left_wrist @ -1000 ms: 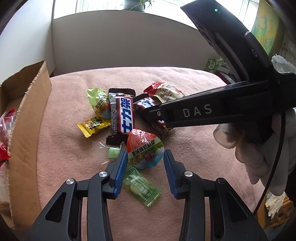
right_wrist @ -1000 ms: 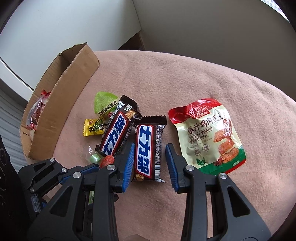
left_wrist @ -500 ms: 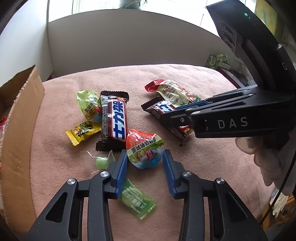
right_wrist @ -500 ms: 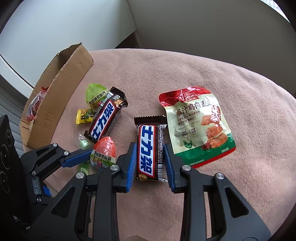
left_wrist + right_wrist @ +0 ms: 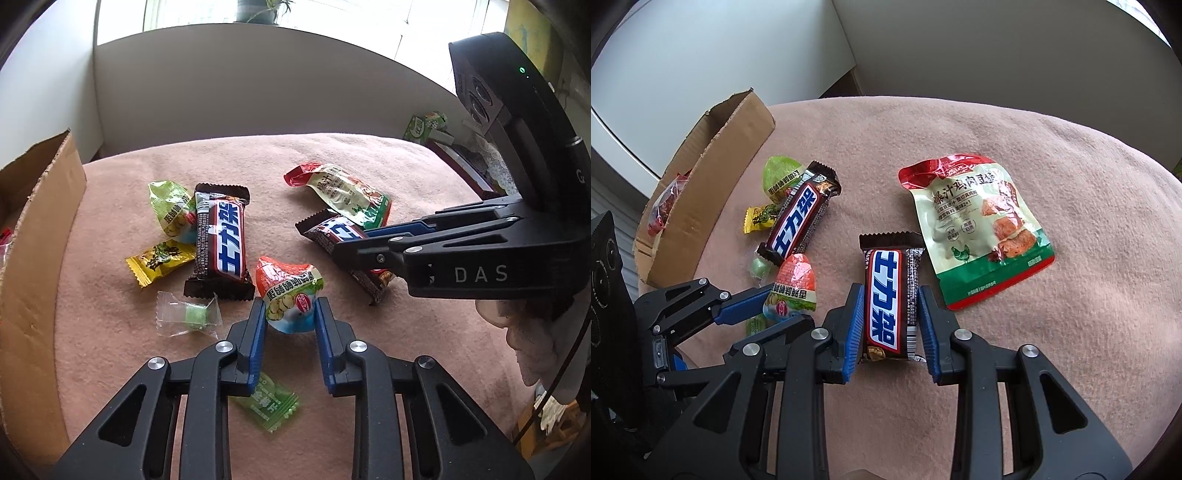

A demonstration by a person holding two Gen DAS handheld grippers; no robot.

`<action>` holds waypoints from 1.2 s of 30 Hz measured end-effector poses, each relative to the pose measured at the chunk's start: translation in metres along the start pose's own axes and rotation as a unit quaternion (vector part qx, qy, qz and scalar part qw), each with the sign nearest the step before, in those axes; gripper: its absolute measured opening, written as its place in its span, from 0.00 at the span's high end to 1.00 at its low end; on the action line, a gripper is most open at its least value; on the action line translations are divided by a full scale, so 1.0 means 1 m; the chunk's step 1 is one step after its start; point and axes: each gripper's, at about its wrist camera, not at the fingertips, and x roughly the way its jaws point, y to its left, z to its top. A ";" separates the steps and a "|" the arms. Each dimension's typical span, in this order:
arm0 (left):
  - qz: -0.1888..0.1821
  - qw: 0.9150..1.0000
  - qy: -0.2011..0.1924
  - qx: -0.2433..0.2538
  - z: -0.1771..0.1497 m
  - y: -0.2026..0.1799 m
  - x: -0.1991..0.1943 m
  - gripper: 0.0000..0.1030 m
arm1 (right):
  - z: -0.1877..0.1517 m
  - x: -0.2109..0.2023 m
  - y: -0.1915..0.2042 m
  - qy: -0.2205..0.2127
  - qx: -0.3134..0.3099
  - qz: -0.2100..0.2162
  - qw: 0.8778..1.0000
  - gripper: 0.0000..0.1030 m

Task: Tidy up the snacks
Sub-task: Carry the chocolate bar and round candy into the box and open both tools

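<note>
Snacks lie on a pink cloth (image 5: 369,350). My left gripper (image 5: 289,306) has its jaws closing, and both blue pads touch the sides of a round red, green and blue packet (image 5: 291,291) that rests on the cloth. The same packet (image 5: 794,284) shows in the right wrist view with the left gripper (image 5: 786,306) around it. My right gripper (image 5: 891,295) is shut on a dark chocolate bar (image 5: 890,291) with blue and white lettering. From the left wrist view that bar (image 5: 332,232) lies partly hidden under the right gripper (image 5: 351,243).
A second chocolate bar (image 5: 221,243), a green packet (image 5: 171,212), a yellow candy (image 5: 160,260) and a clear-wrapped green candy (image 5: 192,315) lie left of the packet. A green wrapper (image 5: 273,404) sits under my left finger. A large pouch (image 5: 979,229) lies right. A cardboard box (image 5: 713,177) stands at left.
The left jaws have narrowed onto the round packet. The right gripper has drawn its chocolate bar away from the other bar, toward the large pouch.
</note>
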 end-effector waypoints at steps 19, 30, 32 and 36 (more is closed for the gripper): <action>0.002 0.998 -0.060 -0.019 -0.005 0.028 -0.084 0.77 | -0.006 -0.046 0.019 -0.046 -0.008 0.007 0.999 0.71; 0.035 0.993 -0.103 -0.043 -0.008 0.067 -0.136 0.77 | 0.024 -0.068 0.087 -0.085 -0.061 0.032 0.994 0.71; 0.042 0.992 -0.109 -0.049 -0.009 0.076 -0.144 0.77 | 0.027 -0.069 0.093 -0.087 -0.066 0.034 0.993 0.71; 0.059 0.989 -0.118 -0.061 -0.015 0.099 -0.162 0.77 | 0.043 -0.066 0.117 -0.092 -0.084 0.041 0.991 0.71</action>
